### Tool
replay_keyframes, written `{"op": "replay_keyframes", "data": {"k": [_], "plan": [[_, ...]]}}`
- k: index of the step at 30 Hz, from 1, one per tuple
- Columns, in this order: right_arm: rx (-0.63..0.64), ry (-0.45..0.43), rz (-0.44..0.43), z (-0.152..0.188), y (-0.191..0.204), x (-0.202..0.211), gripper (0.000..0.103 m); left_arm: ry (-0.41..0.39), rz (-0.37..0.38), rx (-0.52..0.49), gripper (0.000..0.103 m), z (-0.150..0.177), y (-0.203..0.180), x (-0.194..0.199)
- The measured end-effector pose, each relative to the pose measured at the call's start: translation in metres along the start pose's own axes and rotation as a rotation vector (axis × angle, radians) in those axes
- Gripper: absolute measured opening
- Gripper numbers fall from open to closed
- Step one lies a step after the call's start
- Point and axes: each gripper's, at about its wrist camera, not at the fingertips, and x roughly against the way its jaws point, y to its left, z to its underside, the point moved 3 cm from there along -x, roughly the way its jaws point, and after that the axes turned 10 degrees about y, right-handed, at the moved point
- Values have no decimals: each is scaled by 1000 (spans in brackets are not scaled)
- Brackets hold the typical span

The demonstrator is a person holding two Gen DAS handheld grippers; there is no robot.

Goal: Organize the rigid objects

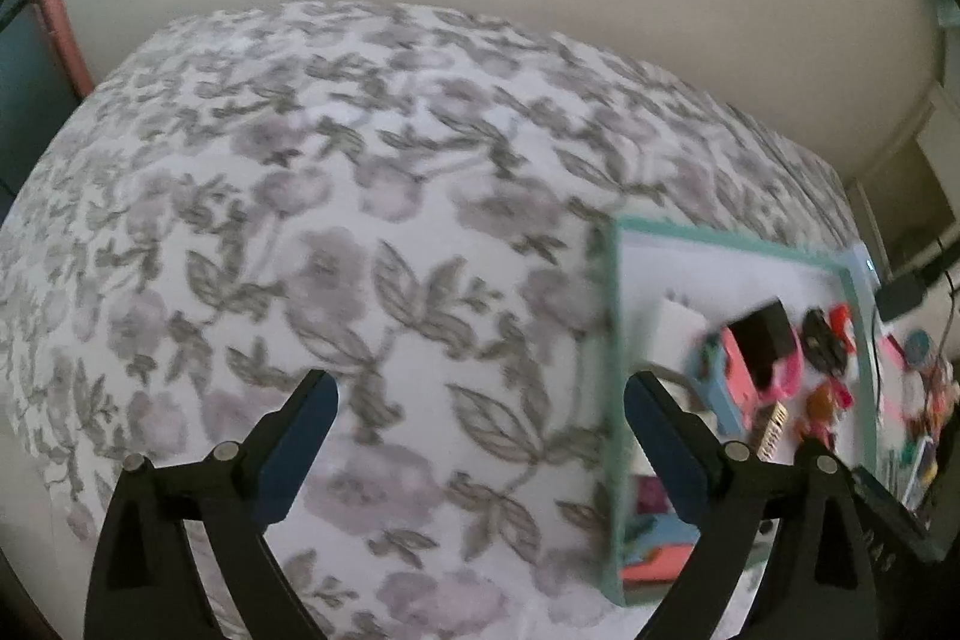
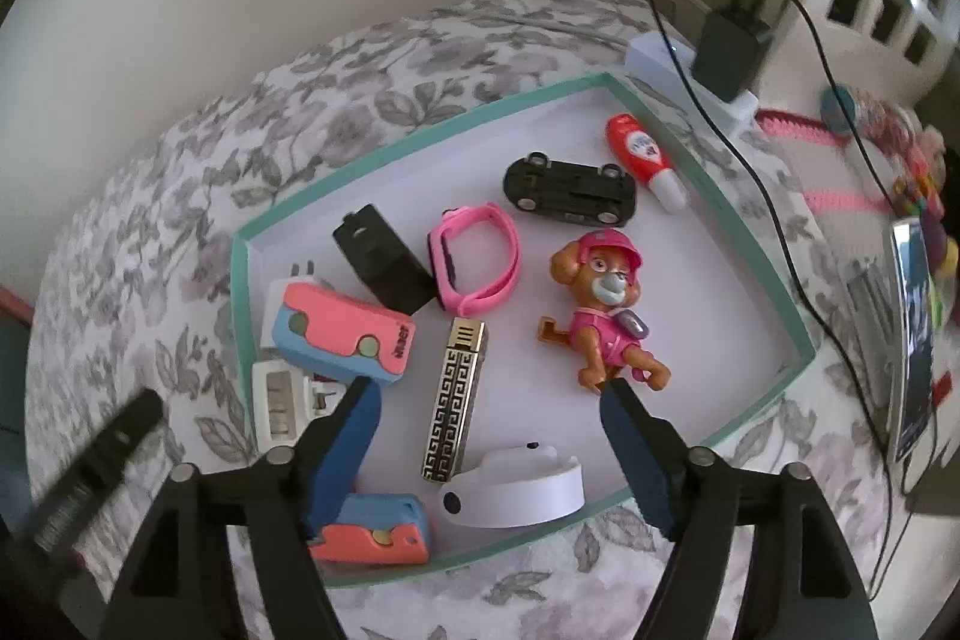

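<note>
Right hand-held gripper (image 2: 489, 400) hangs over the near part of a shallow teal-rimmed tray (image 2: 420, 139), fingers spread wide, nothing between them. Left hand-held gripper (image 1: 480, 400) also spread and empty, out over the floral bedspread (image 1: 360, 196), with the tray's edge just at its right finger; that view is motion-blurred.

Tray sits on the bed, white floor, holding the rigid things:
- dog figure (image 2: 606, 304) in pink cap and vest, lying on its back right of centre, feet close to the right fingertip
- gold patterned lighter (image 2: 453, 400) lying lengthwise in the middle, between the two fingers
- white band (image 2: 516, 490) at the near rim, touching the lighter's near end
- pink watch (image 2: 477, 259) on its side, touching a black block (image 2: 381, 259) to its left
- black toy car (image 2: 570, 190) upside down, wheels up, toward the far side
- red-and-white tube (image 2: 645, 157) just beyond the car, near the far right wall
- coral-and-blue case (image 2: 342, 334) at the left wall, resting on a white plug (image 2: 285, 307)
- second coral-and-blue case (image 2: 378, 529) at the near left corner, partly under the left fingertip
- white ribbed piece (image 2: 276, 403) at the left wall, detail unclear

Outside the tray: black charger (image 2: 729, 52) on a white power strip (image 2: 660, 61) past the far corner, cable (image 2: 774, 196) trailing along the right side; phone (image 2: 912, 340) standing at far right
</note>
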Motion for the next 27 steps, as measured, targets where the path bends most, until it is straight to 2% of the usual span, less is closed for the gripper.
{"op": "replay_keyframes", "data": {"k": [5,8,17,25,27], "plan": [[53,-5,54,1,9,-2,95,-27,-50,8,97,-6,14,5],[77,-11,76,1,14,-3,103,-28,-40,14,97,-7,17,6],[181,-85,66,6,40,9,103,-71,-51,-13,97,-7,15,20],[151,-157,61,10,41,23,103,-244,-159,-66,97,-7,24,62],[145,-168,64,12,42,26,103,-271,-212,-77,97,-10,30,71]]}}
